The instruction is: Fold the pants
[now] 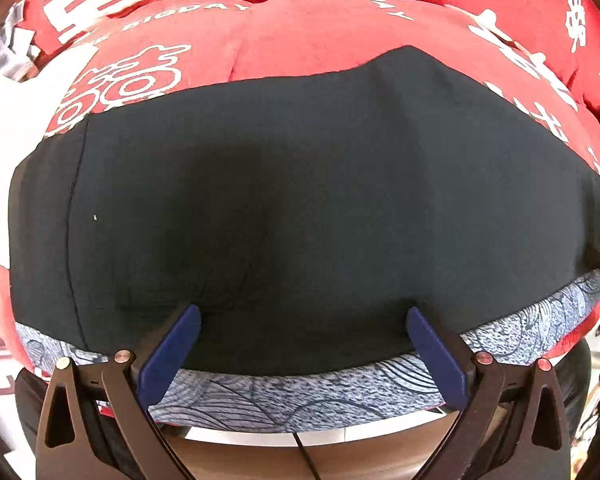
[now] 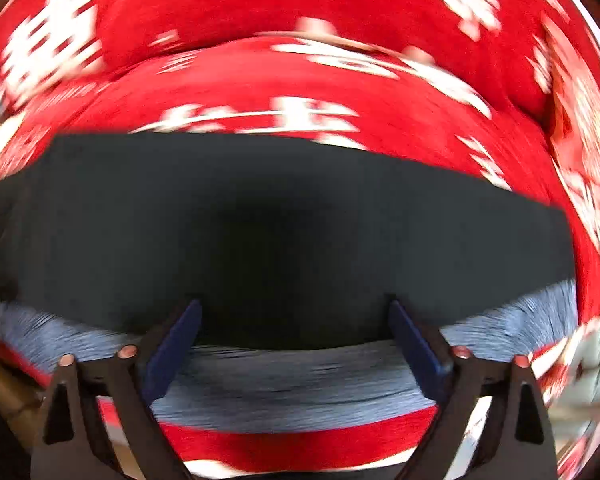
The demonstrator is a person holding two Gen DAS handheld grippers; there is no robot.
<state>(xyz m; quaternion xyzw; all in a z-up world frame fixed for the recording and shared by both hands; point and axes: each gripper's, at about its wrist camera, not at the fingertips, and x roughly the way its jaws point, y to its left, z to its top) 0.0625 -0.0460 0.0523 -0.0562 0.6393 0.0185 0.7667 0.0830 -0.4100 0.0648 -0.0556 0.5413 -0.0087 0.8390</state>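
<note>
Black pants (image 1: pixel 300 200) flat ahead of left tool (image 1: pixel 303 322), prongs spread.

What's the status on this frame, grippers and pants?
Left gripper open, right gripper open, both empty. Dark folded fabric pants flat on red printed bedspread. Nothing in the way.

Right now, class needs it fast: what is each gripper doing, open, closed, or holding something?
Left gripper: open, fingers spread over the near edge of the dark pants, gripping nothing.
Right gripper: open, holding nothing, though the view is blurred.
</note>
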